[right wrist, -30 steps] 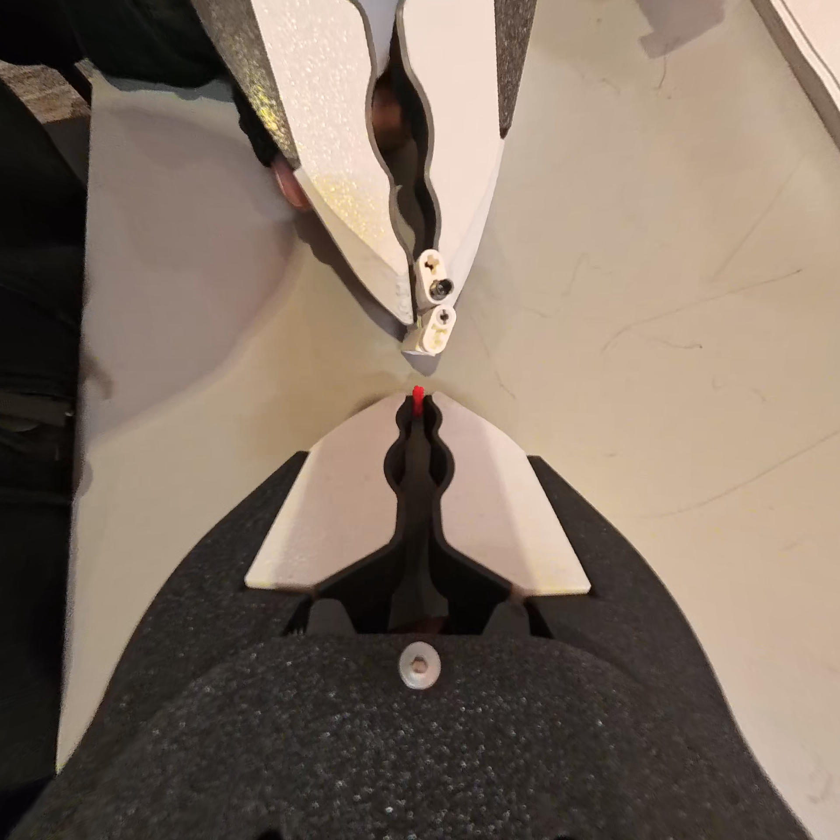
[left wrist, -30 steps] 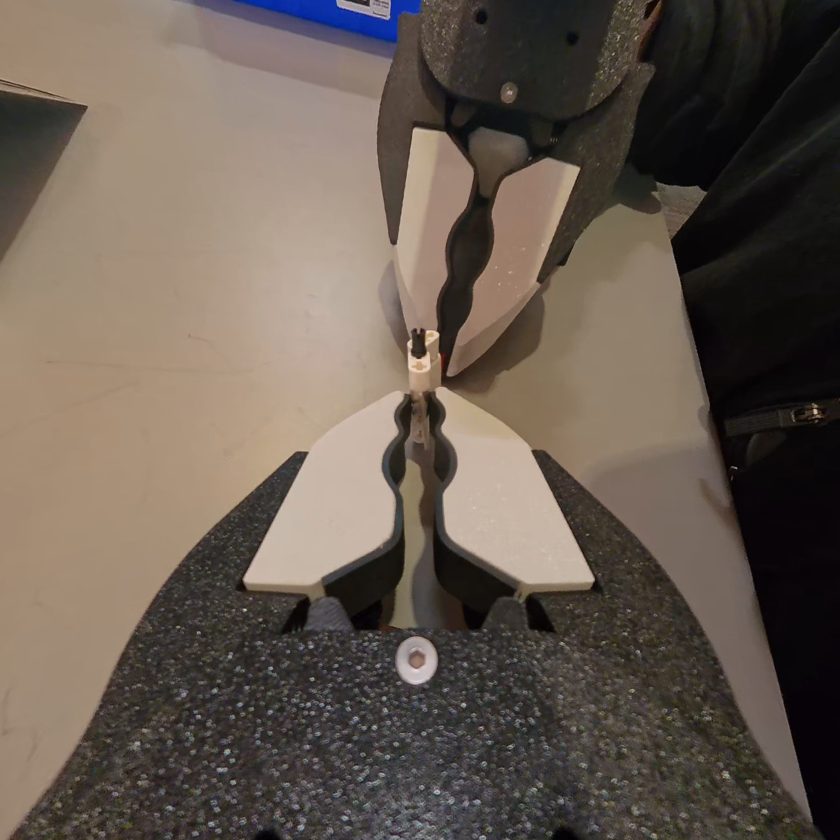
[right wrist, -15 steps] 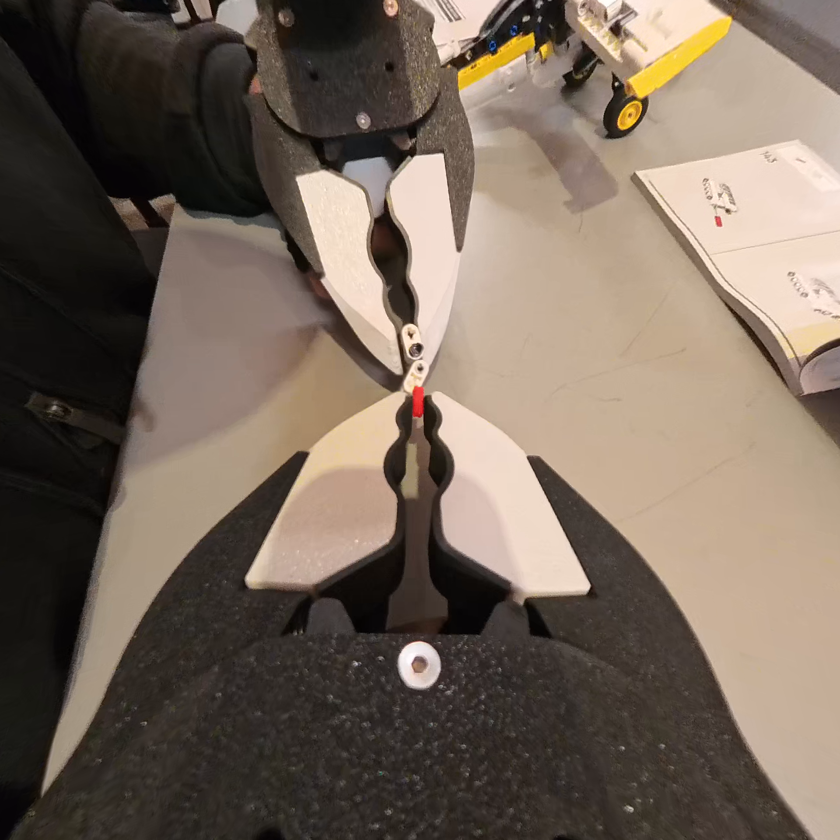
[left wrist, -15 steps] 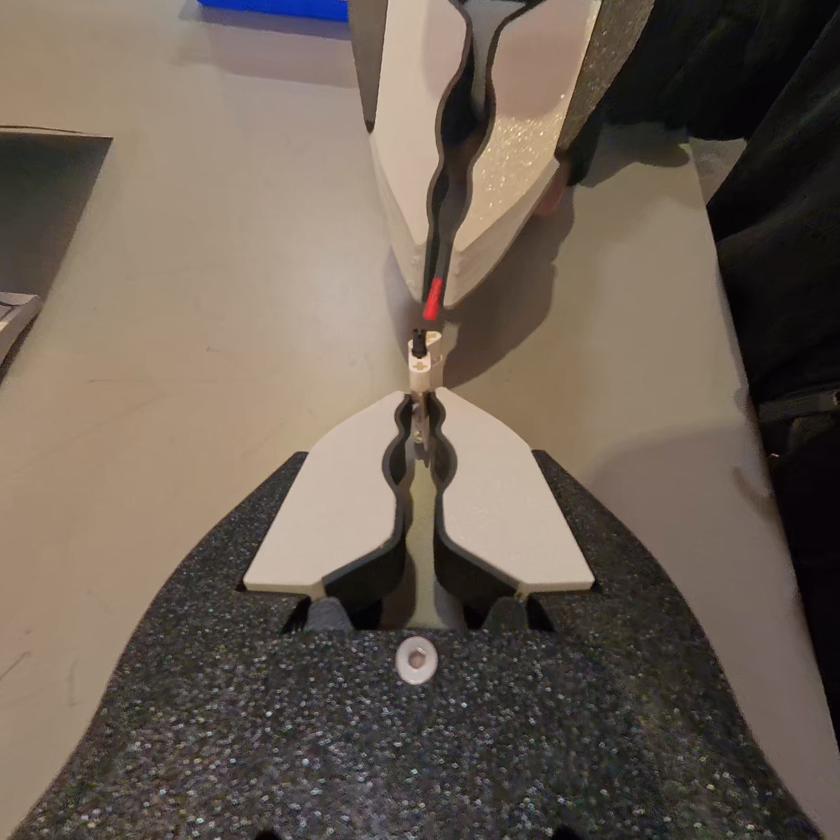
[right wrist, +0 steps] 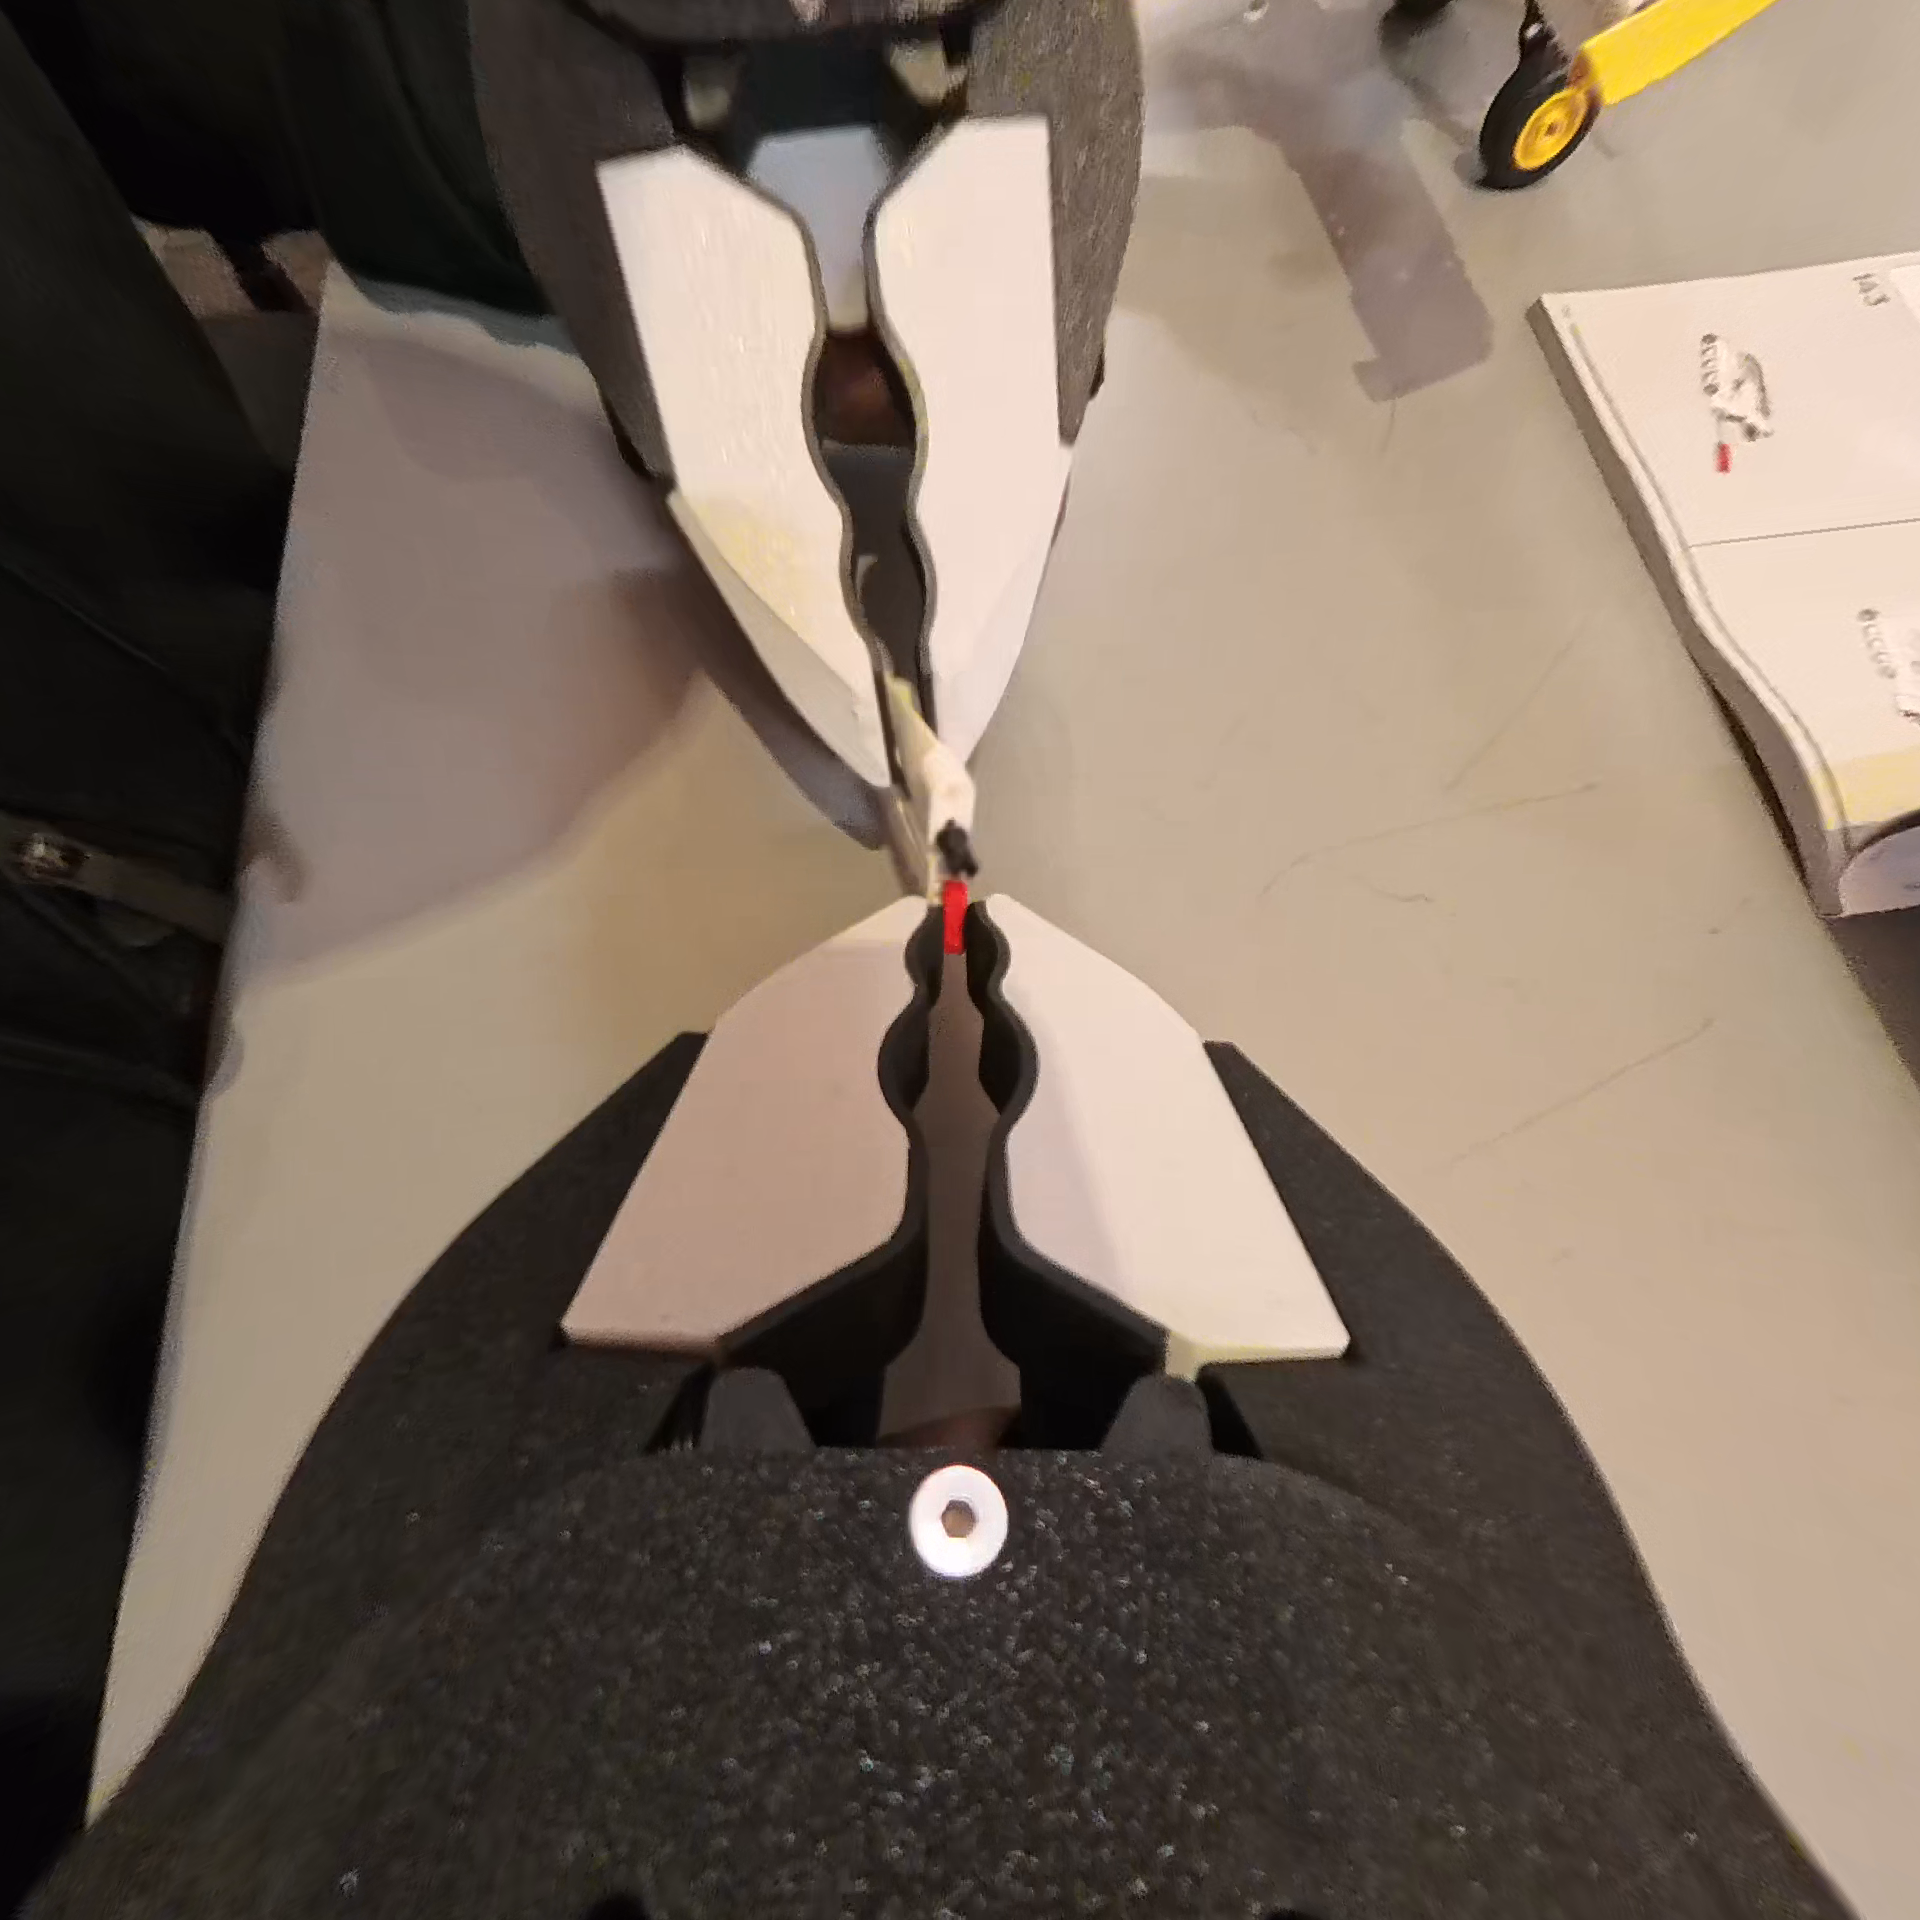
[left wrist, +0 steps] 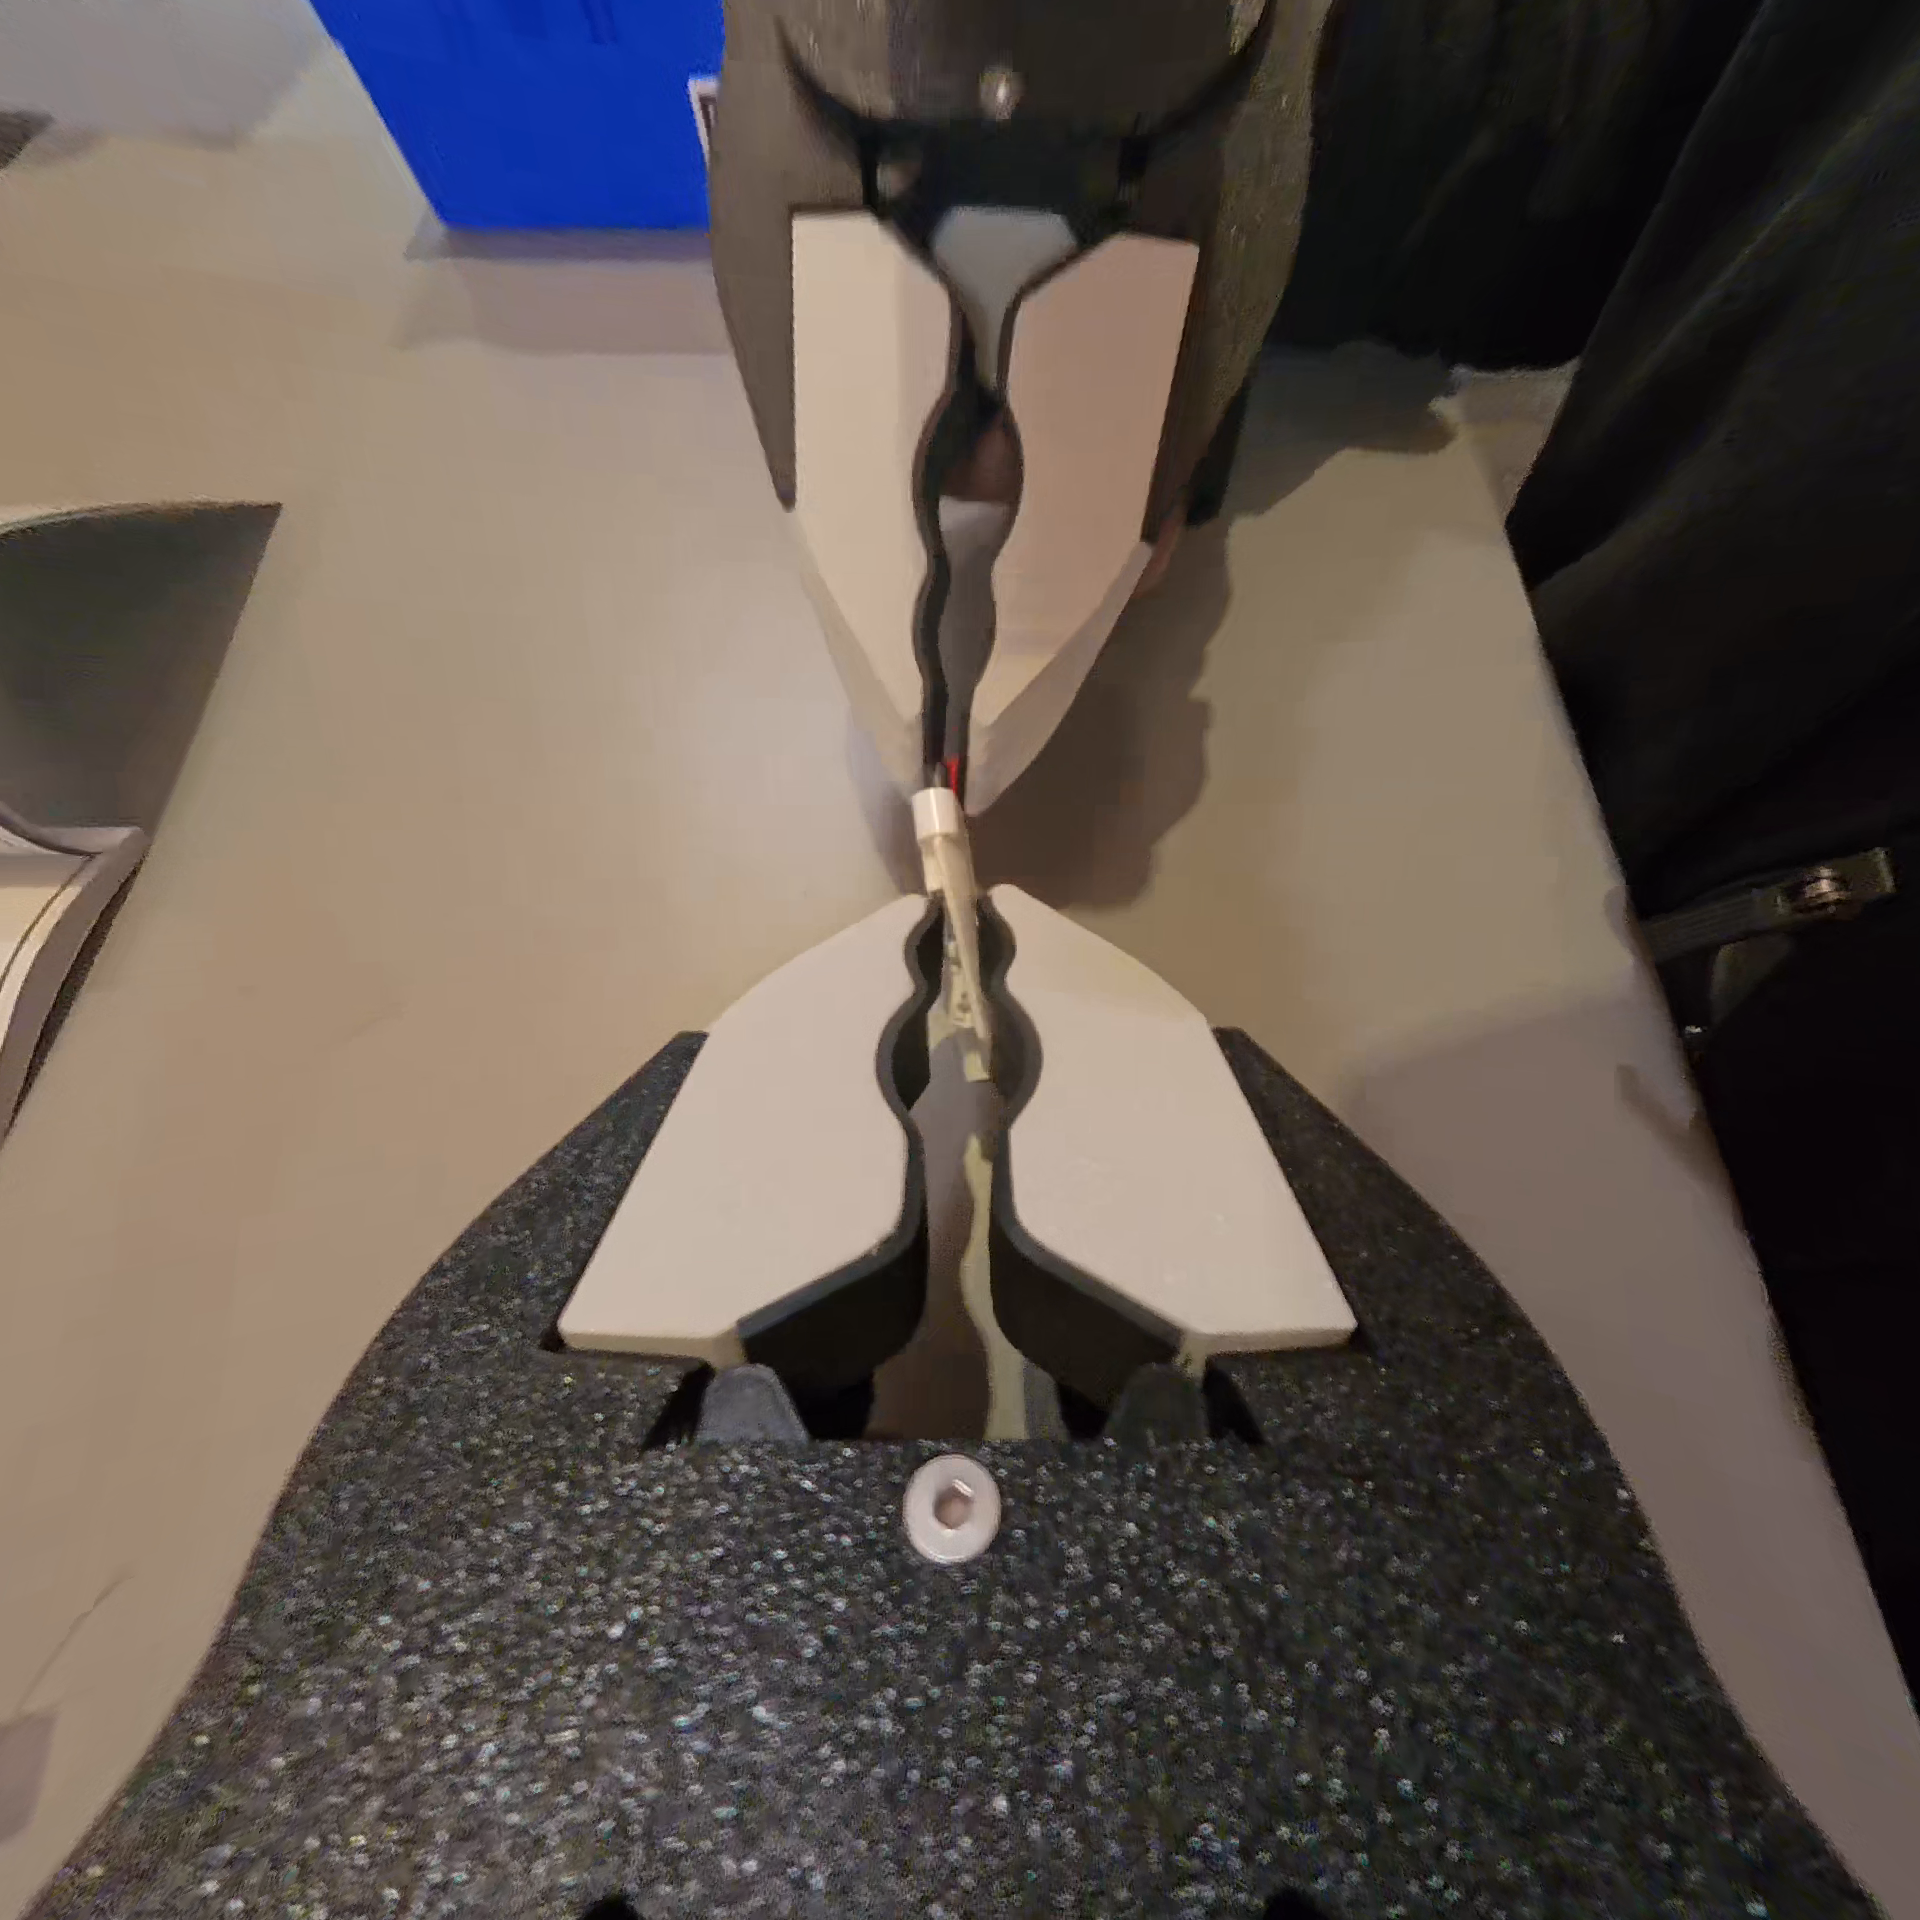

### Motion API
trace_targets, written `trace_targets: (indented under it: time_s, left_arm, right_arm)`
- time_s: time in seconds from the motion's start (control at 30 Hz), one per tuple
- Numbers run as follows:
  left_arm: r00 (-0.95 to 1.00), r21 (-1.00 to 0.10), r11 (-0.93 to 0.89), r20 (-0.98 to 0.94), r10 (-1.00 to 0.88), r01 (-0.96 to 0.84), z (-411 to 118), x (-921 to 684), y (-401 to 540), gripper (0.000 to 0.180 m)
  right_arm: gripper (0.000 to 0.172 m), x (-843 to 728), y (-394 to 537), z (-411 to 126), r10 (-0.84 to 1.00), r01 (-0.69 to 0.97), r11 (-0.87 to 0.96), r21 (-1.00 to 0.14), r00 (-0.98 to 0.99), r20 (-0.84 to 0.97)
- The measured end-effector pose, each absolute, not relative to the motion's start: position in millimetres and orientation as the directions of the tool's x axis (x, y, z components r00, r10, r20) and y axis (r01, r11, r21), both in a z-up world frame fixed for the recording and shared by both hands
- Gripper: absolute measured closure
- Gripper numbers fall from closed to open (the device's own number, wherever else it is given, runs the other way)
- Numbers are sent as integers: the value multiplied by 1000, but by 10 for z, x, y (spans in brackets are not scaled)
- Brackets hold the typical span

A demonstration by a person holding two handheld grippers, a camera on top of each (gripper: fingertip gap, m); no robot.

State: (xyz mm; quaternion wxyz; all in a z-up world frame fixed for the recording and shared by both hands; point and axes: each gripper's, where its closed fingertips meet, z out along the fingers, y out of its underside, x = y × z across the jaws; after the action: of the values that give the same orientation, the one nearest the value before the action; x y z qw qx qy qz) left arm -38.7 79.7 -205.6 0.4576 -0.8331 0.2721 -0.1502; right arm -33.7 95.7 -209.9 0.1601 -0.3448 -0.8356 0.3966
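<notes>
Left wrist view: the left gripper point(left wrist: 958, 906) is nearly closed, its pads pinching a slim white connector piece point(left wrist: 943, 844) that sticks out past the fingertips and carries a short black pin point(right wrist: 957, 844) at its far end. Half a second ago the right gripper point(left wrist: 951, 774) stood higher and apart from it; now it has come down so its tips almost meet the white piece, and the two parts look close to lining up end to end. The right gripper is also narrowly closed, clamping a small red pin point(right wrist: 953, 920) at its very tips. In the right wrist view the red pin sits just short of the black pin, nearly touching. Both grippers hang just above the grey counter point(left wrist: 416, 727); an open booklet point(right wrist: 1766, 540) lies well off to the side.
</notes>
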Motion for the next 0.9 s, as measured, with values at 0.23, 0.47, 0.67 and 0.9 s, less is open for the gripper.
trace_targets:
  time_s: [0.23,0.47,0.67,0.9]
  left_arm:
    - [800,-837,-463,54,-598,-290,-2169,-409,775,175]
    - [759,-885,-410,109,-642,-220,-2063,-410,731,176]
    - [736,-884,-405,113,-668,-232,-2065,-375,705,176]
    - [725,-885,-404,120,-679,-231,-2061,-364,699,176]
  right_arm:
    - [168,-317,893,-2176,685,463,447,-765,-727,-40]
    - [168,-327,932,-2082,691,442,392,-807,-721,-59]
    - [168,-351,916,-2047,690,422,374,-826,-722,-57]
    - [168,-319,873,-2057,666,414,388,-823,-744,-61]
